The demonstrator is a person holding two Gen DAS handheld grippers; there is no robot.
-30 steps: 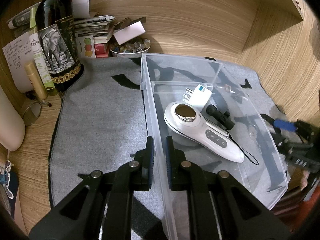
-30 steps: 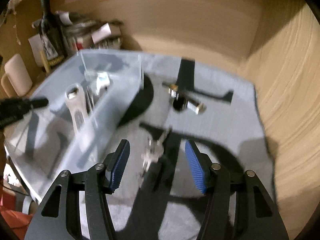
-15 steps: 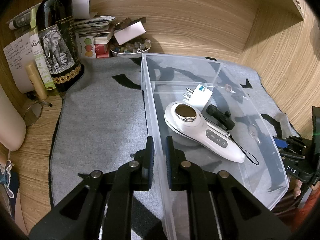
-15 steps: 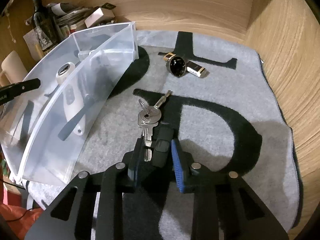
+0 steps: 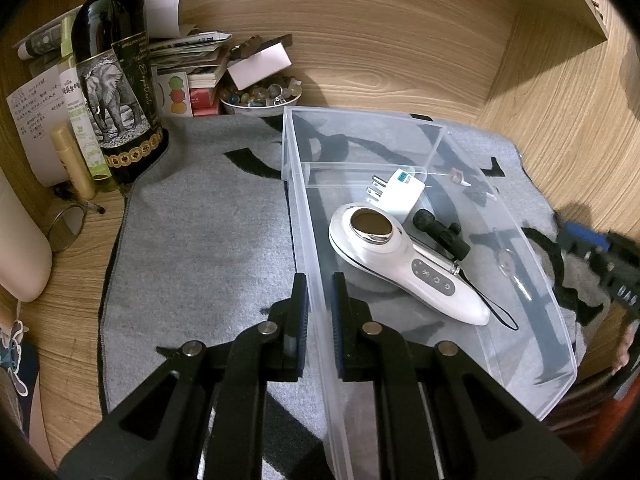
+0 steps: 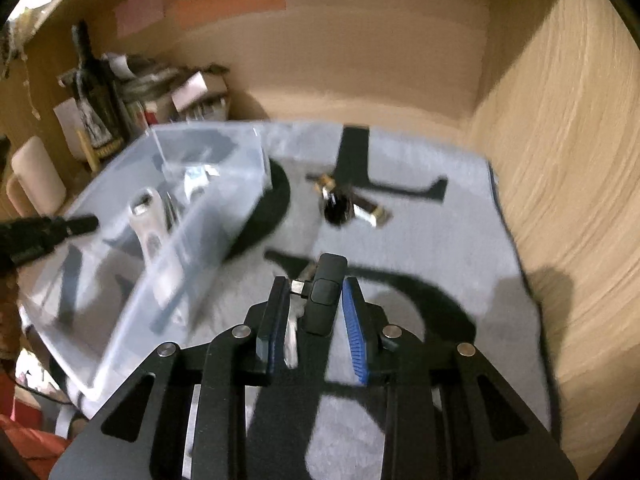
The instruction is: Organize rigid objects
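Observation:
My left gripper (image 5: 318,288) is shut on the near left wall of a clear plastic bin (image 5: 304,216). Inside the bin lie a white handheld device (image 5: 404,264), a white plug adapter (image 5: 396,192) and a small black cylinder (image 5: 440,234). My right gripper (image 6: 316,292) is shut on a bunch of keys with a black fob (image 6: 326,292) and holds it above the grey mat, right of the bin (image 6: 172,220). A black and gold watch (image 6: 344,204) lies on the mat beyond the keys.
A grey mat (image 5: 208,232) covers a wooden desk nook. A dark bottle (image 5: 116,80), tubes, stacked papers and a bowl of marbles (image 5: 260,96) crowd the back left. Wooden walls (image 6: 560,160) close the back and right.
My right gripper closed on the keys and has lifted them off the mat. The left gripper and the bin have not moved.

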